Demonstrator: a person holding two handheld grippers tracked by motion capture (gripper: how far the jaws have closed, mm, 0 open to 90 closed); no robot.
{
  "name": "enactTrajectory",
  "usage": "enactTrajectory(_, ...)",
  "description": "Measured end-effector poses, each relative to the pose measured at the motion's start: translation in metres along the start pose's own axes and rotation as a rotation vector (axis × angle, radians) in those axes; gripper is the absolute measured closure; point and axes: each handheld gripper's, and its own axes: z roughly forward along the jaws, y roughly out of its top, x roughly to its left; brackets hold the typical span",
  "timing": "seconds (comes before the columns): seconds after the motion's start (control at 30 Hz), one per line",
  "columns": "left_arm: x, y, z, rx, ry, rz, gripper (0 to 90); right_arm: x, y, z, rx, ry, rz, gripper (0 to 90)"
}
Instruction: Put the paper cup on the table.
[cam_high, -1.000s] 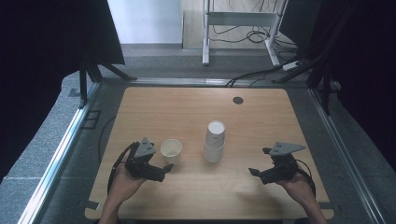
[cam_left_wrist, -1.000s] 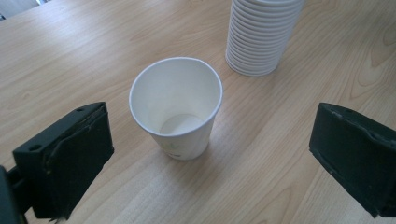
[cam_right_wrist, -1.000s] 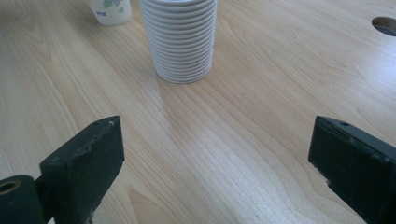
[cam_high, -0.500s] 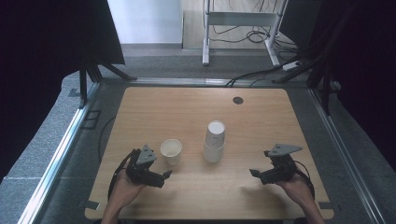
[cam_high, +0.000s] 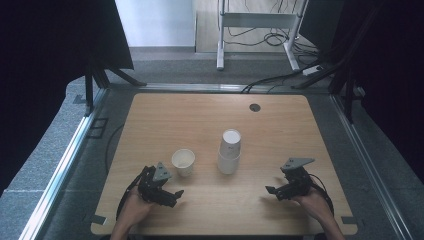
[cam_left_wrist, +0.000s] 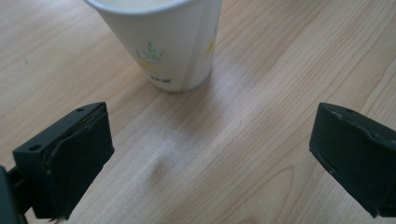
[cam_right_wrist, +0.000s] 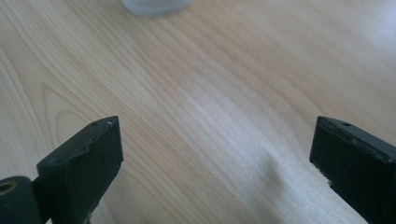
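The single paper cup (cam_high: 183, 161) stands upright, mouth up, on the wooden counter (cam_high: 165, 115), left of centre and toward your edge; in the left gripper view the single paper cup (cam_left_wrist: 161, 39) shows a white wall with a small green sprig print and its base flat on the wood. Just to its right, apart from it, the stack of paper cups (cam_high: 230, 151) stands with its bottom facing up; the rim of the stack of paper cups (cam_right_wrist: 156, 5) appears at the top of the right gripper view. Your left claw (cam_high: 176, 195) sits just short of the single cup, on your side of it and slightly left, released, jaws spread wide with bare wood between them, touching nothing; the left claw (cam_left_wrist: 210, 158) points toward the cup's base from near the counter. Your right claw (cam_high: 270, 190) rests low over the counter near your edge, well right of the stack, also released and empty; the right claw (cam_right_wrist: 215, 168) frames only wood grain between its jaws. A round grommet hole (cam_high: 255, 107) lies in the counter's far side.
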Motion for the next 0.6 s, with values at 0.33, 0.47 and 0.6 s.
enactTrajectory(0.33,0.000,-0.002,0.005,0.017,0.005,0.000,0.0,-0.004,-0.008,0.012,0.088,0.009,0.012,0.0)
enactTrajectory(0.47,0.000,-0.002,0.004,0.011,0.005,0.005,0.0,-0.003,-0.006,0.011,0.074,0.009,0.008,0.0)
enactTrajectory(0.6,0.000,-0.001,0.003,0.004,0.009,0.010,0.0,-0.002,-0.006,0.011,0.079,0.011,0.001,0.0)
